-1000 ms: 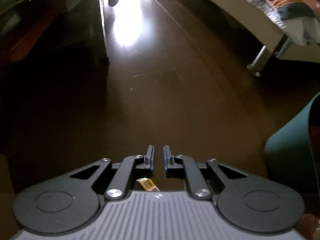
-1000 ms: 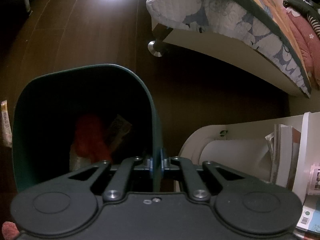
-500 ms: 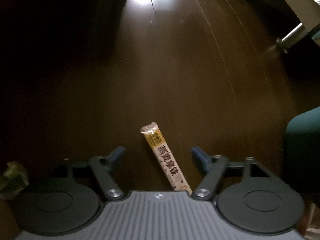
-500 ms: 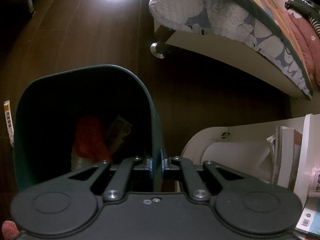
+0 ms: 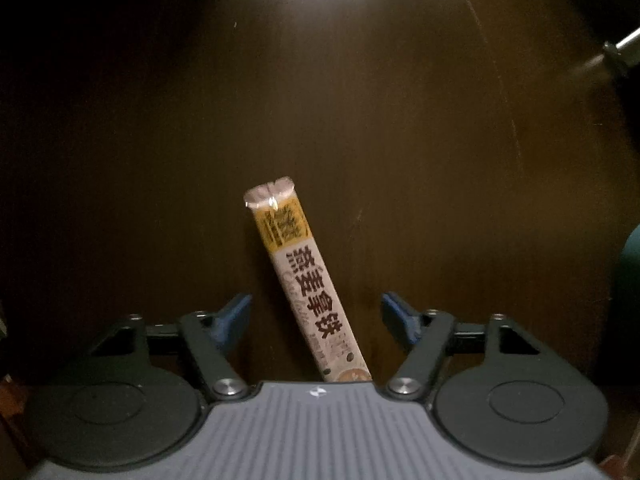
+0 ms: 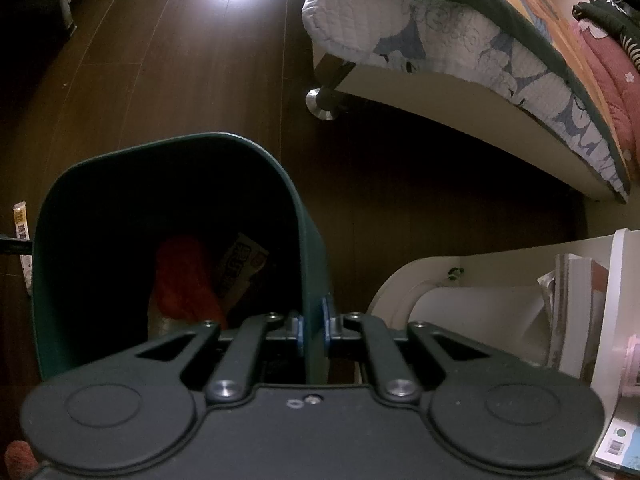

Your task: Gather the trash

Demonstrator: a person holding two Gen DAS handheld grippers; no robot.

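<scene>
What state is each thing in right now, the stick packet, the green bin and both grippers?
stick packet: flat on the floor, not gripped.
green bin: upright, holding trash, rim pinched.
left gripper: closing, pads either side of the packet, not touching.
right gripper: shut on the bin's rim.

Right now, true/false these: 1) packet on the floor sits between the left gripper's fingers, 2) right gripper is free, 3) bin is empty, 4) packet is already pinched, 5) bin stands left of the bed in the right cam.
1) True. The packet lies on the floor between the fingers of the left gripper.
2) False. The right gripper is shut on the bin wall.
3) False. An orange item and a printed wrapper lie inside.
4) False. The jaws are closing but clear of the packet on both sides.
5) True. The bed is up and to the right.
</scene>
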